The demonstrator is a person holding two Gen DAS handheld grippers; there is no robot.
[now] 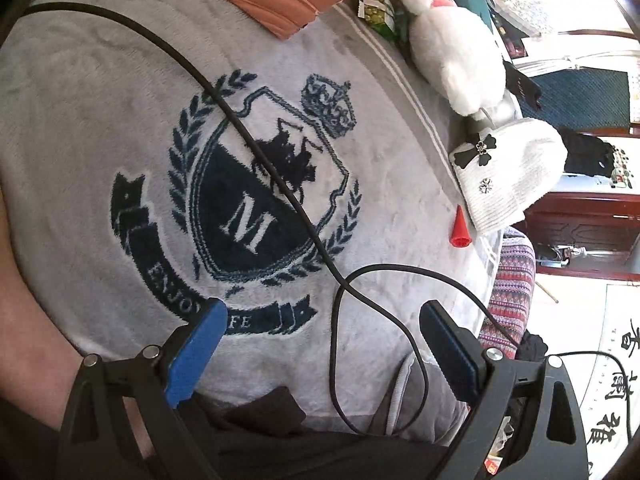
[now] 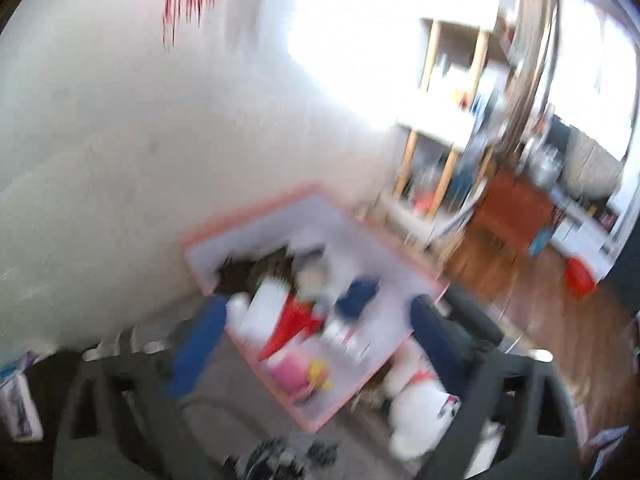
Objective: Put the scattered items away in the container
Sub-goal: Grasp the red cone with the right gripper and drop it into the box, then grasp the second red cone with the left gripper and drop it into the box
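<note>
Both grippers, left (image 1: 320, 344) and right (image 2: 316, 340), gaped empty; the small red plastic cone (image 1: 460, 228) wanted a low, square pinch before the pink-rimmed container (image 2: 384, 248).

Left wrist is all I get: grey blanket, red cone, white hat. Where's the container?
Observer: In the right wrist view, blurred. The bin, pink-rimmed, lies below the right gripper.
Operator: Anything in it?
Observer: Yes, several things, among them something red and something pink. Too blurred to name.
Operator: Right gripper holding anything?
Observer: No. Its jaws stand wide apart with nothing between the pads.
Operator: The white plush at my top right, inside the bin?
Observer: No. A white plush lies outside the bin, against its rim.
</note>
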